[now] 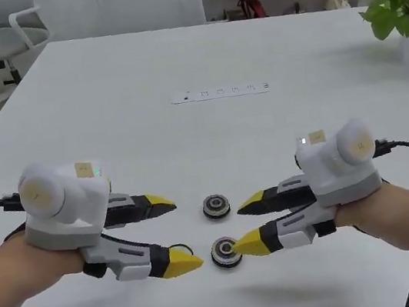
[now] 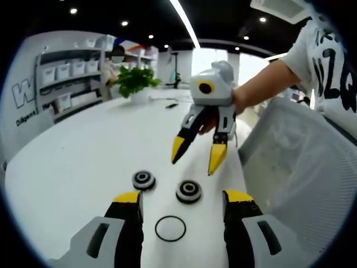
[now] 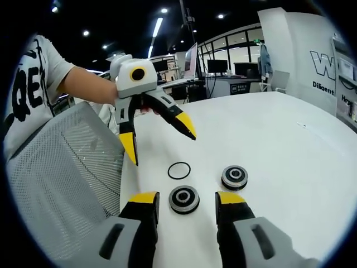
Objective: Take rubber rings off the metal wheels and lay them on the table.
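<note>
We hold the left claw (image 1: 174,234) and right claw (image 1: 239,227) open and empty, either side of the near wheel (image 1: 225,251) on the tabletop (image 1: 225,135). Another wheel (image 1: 215,206) sits just beyond it. A loose ring (image 2: 170,228) lies flat just left of it.

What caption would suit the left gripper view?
Open left gripper framing a loose rubber ring, two metal wheels ahead, right gripper opposite.
</note>
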The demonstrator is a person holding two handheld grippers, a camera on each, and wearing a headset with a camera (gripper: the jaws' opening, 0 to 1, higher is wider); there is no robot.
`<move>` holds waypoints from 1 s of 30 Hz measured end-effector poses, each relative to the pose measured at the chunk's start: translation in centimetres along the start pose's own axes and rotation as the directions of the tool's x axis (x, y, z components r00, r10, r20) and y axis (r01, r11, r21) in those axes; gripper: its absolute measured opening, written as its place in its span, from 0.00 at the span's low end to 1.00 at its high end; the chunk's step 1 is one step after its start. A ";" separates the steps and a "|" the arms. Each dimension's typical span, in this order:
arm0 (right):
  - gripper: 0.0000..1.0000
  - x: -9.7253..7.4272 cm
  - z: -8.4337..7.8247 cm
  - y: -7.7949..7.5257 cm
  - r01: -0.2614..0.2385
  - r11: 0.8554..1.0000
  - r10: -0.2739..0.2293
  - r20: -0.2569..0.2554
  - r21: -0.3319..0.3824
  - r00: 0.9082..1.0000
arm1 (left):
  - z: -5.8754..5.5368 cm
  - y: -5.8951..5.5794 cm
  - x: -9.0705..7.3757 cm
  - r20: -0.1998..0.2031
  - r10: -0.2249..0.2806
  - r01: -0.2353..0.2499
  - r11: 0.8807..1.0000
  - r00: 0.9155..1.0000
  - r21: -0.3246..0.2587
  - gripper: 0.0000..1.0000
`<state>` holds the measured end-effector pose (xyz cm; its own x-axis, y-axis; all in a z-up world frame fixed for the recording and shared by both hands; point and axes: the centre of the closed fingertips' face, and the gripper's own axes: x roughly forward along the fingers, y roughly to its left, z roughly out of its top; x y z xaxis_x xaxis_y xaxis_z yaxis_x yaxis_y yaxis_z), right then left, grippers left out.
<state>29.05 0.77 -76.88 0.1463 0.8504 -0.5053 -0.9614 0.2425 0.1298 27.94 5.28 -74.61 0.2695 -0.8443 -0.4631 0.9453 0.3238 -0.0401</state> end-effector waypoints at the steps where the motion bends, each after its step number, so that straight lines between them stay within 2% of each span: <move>1: 0.36 0.0 -0.1 0.0 0.000 1.000 0.000 0.000 0.000 1.000 | -0.1 0.0 0.1 -0.005 -0.004 0.004 1.000 1.000 -0.006 0.56; 14: 0.31 0.1 -1.4 0.5 -0.015 1.000 0.015 -0.028 0.005 0.999 | -0.4 -0.4 1.8 -0.022 -0.038 0.038 0.999 0.999 -0.008 0.45; 20: 0.30 0.2 -1.7 0.3 -0.008 1.000 0.008 -0.031 0.012 0.999 | -0.9 -1.0 2.8 -0.051 -0.062 0.062 0.998 0.997 0.006 0.37; 30: 0.28 0.2 -2.2 0.5 -0.009 1.000 0.010 -0.040 0.019 0.999 | -1.4 -1.2 4.1 -0.078 -0.077 0.079 0.997 0.994 0.026 0.30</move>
<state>28.07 0.02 -78.74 0.1272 0.8333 -0.5379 -0.9582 0.2433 0.1503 27.70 2.03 -77.73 0.1806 -0.8307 -0.5265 0.9681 0.2447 -0.0540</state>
